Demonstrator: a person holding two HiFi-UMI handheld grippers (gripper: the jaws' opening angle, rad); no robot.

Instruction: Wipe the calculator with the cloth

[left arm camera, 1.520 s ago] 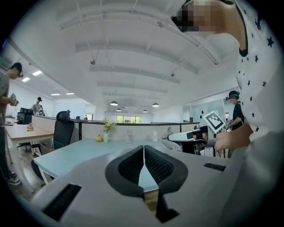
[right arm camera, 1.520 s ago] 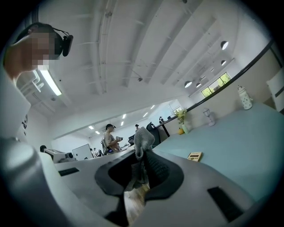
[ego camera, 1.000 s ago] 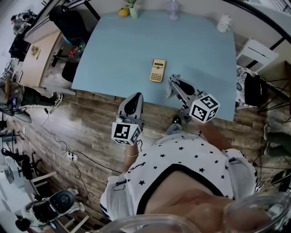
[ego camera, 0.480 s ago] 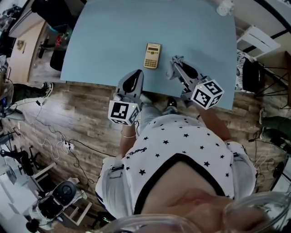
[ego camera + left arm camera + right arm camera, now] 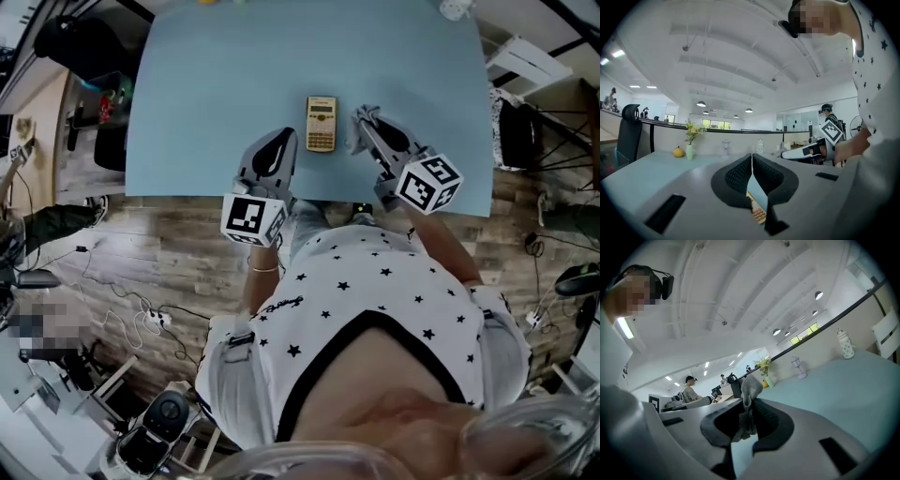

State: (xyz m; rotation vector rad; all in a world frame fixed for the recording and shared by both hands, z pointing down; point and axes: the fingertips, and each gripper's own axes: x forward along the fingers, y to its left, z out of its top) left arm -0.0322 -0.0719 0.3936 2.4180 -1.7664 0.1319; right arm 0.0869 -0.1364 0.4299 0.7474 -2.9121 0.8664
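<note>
Seen from above, a person stands at the near edge of a pale blue table (image 5: 216,84) with a pair of tongs in each hand; both pairs point forward over the tabletop. The left tongs (image 5: 278,141) are clenched, jaw against jaw, with nothing between them; their own view shows the pads meeting in a single line. The right tongs (image 5: 364,120) are grasping the cloth (image 5: 357,133), a small grey wad pinched between the jaws; a tuft stands up past the tips and a fold hangs below. The calculator (image 5: 322,123) lies flat, keys up, between the two pairs of tongs; it is just beside the tips of each and touches neither; it sits to the right of the left tips and to the left of the cloth. In the left tongs' own view, part of its keypad shows just below and ahead of the shut jaws.

Wiping does not appear to have begun. The risks, as a judgement:
- Nothing holds the calculator down; a sideways stroke from the right tongs may push it along the smooth table toward the left tongs, or spin it, rather than clean it.
- The cloth is held by a narrow pinch; drag across the keys could tug it loose.
- Little cloth covers the right tips; hard pressure could bring bare jaw onto the keys or display.
- The shut left tongs, if used to steady the calculator, could skid off its edge.
</note>
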